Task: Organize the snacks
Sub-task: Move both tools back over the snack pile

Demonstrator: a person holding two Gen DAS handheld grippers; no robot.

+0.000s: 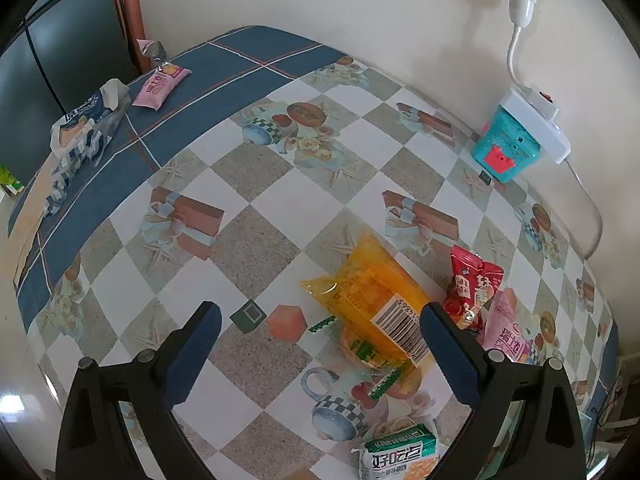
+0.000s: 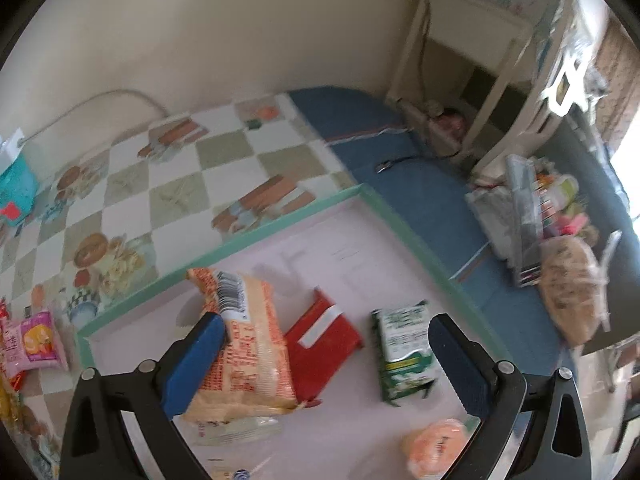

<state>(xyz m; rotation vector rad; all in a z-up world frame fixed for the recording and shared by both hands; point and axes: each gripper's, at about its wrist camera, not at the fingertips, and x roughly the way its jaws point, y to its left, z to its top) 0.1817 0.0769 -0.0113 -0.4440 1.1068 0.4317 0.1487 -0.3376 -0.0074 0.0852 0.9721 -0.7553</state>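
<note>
jaws spread on both grippers: left gripper (image 1: 320,332) hovers by the yellow packet (image 1: 376,300), right gripper (image 2: 326,344) over the tray (image 2: 224,246) near the orange packet (image 2: 244,344).

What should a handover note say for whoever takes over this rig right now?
Left tongs: open, empty, over the yellow packet.
Right tongs: open, empty, above the tray.
Done: orange packet, red packet, green packet lie in the tray.
Left: yellow packet, red snack bag, pink packet, green-white packet and the far pink packet remain on the table.
</note>
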